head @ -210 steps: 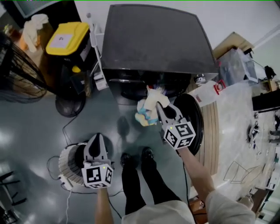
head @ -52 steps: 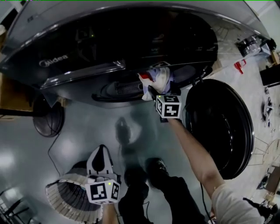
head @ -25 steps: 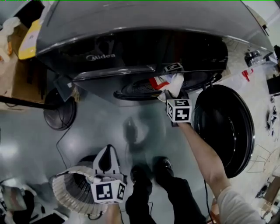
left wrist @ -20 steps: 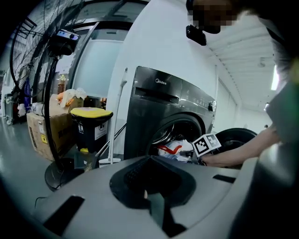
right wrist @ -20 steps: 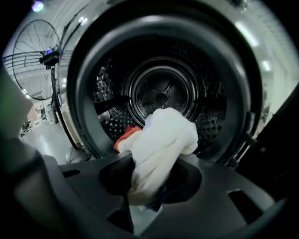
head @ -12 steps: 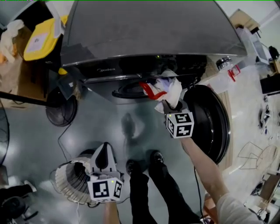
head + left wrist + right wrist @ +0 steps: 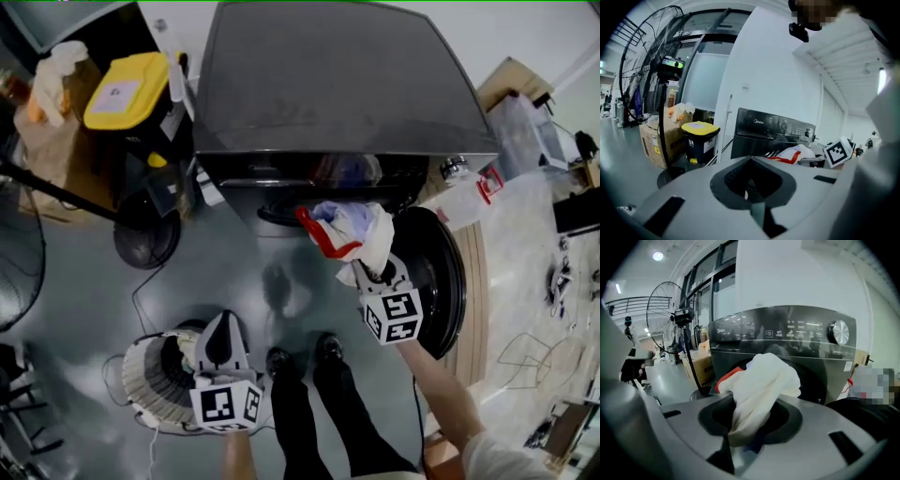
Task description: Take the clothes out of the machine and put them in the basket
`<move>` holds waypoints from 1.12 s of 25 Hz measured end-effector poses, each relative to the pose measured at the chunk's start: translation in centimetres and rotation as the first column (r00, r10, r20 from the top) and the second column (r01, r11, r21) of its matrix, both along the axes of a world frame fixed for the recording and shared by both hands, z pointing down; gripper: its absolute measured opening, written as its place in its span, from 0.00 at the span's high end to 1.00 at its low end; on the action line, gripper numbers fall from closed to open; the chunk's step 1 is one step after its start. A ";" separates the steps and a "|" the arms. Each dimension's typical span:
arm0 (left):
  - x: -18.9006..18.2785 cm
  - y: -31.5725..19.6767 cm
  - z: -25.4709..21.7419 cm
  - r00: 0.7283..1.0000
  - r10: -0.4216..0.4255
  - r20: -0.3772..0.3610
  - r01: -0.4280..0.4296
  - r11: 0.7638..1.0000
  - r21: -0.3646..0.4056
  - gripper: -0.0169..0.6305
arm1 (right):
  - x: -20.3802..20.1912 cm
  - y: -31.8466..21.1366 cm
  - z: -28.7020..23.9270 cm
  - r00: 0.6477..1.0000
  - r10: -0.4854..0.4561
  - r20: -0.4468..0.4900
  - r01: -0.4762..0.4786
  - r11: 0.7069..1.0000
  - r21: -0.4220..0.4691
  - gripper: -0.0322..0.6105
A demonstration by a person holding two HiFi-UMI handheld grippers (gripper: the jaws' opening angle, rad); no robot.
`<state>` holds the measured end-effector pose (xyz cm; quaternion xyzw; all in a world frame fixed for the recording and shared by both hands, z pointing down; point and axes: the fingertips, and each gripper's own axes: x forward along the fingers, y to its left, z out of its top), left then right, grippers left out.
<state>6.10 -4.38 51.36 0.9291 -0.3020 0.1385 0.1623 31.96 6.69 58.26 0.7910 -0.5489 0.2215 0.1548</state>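
Observation:
The dark front-loading washing machine [image 7: 328, 84] stands ahead with its round door [image 7: 441, 281] swung open to the right. My right gripper [image 7: 373, 274] is shut on a bundle of white and pale-violet cloth with red trim [image 7: 345, 230], held in the air in front of the drum opening. In the right gripper view the cloth [image 7: 764, 380] bulges out from between the jaws of the gripper [image 7: 745, 430] and hides the drum. My left gripper [image 7: 217, 330] hangs over the white ribbed basket [image 7: 141, 370] on the floor at lower left, jaws together and empty, as the left gripper view [image 7: 750, 199] also shows.
A black bin with a yellow lid [image 7: 127, 89] and a cardboard box [image 7: 42, 122] stand left of the machine. A fan base [image 7: 145, 239] and its pole lie between bin and basket. The person's shoes [image 7: 300, 358] are right of the basket. Clutter fills the far right.
The right gripper has drawn the cloth out of the drum opening and back toward me, clear of the machine. The left gripper stays over the basket. The head view has risen.

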 end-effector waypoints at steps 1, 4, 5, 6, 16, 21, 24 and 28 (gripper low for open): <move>-0.6 0.0 -0.4 1.000 -0.014 -0.005 0.014 1.000 0.004 0.95 | -0.8 0.0 -0.7 1.000 -0.024 -0.006 0.024 1.000 0.004 0.71; -2.5 0.2 -1.2 0.999 -0.052 -0.014 0.052 0.999 0.003 0.95 | -3.9 -0.2 -2.5 0.995 -0.094 -0.022 0.095 0.995 0.009 0.71; -3.6 0.1 -1.3 0.998 -0.068 -0.012 0.068 0.998 0.004 0.95 | -5.2 -0.7 -2.9 0.992 -0.122 -0.025 0.123 0.992 0.013 0.71; -4.8 -0.2 -1.1 0.996 -0.088 -0.008 0.088 0.996 0.007 0.95 | -6.8 -1.6 -3.2 0.988 -0.154 -0.026 0.155 0.988 0.019 0.71; -22.9 -3.4 0.1 0.906 -0.423 0.010 0.423 0.906 0.007 0.95 | -27.3 -11.3 -3.4 0.845 -0.535 0.011 0.532 0.843 0.083 0.71; -34.0 -3.0 0.7 0.805 -0.593 0.026 0.593 0.805 0.003 0.95 | -39.4 -14.9 -3.7 0.711 -0.702 0.029 0.695 0.709 0.120 0.71; -39.8 -1.8 1.4 0.726 -0.687 0.035 0.688 0.726 -0.006 0.95 | -46.3 -15.8 -3.6 0.619 -0.784 0.046 0.775 0.619 0.128 0.71; -46.0 0.0 2.3 0.646 -0.762 0.043 0.763 0.647 -0.009 0.95 | -54.4 -15.3 -2.2 0.510 -0.856 0.079 0.847 0.516 0.126 0.71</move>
